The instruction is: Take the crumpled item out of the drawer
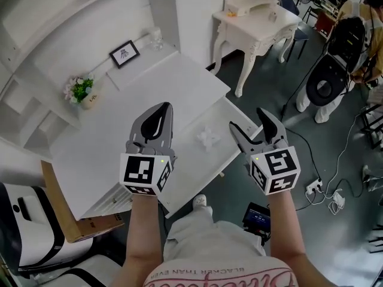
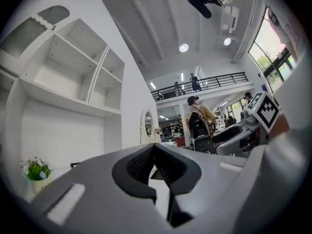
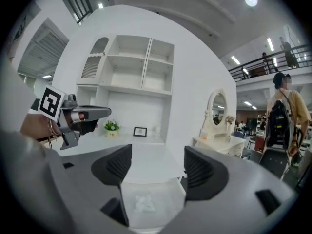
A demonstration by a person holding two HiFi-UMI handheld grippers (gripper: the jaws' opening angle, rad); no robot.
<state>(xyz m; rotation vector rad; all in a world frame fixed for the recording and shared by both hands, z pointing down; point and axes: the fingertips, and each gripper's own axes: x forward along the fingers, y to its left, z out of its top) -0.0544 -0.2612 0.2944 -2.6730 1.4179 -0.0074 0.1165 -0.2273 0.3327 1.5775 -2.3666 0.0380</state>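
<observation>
Head view: small white crumpled wad (image 1: 208, 137) sits in the pulled-out white drawer (image 1: 222, 124). Looks like the right gripper (image 1: 250, 121), jaws spread and empty, is lining up on it, while the left gripper (image 1: 159, 109) idles, jaws pressed together.

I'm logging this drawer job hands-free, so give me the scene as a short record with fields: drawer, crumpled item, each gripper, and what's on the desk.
drawer: open, pulled out of the white desk
crumpled item: white, lying in the drawer, untouched
left gripper: jaws together, empty, over the desk top
right gripper: jaws apart, nothing between them, over the drawer, pointing toward the crumpled item
at the back of the desk: potted plant, picture frame
</observation>
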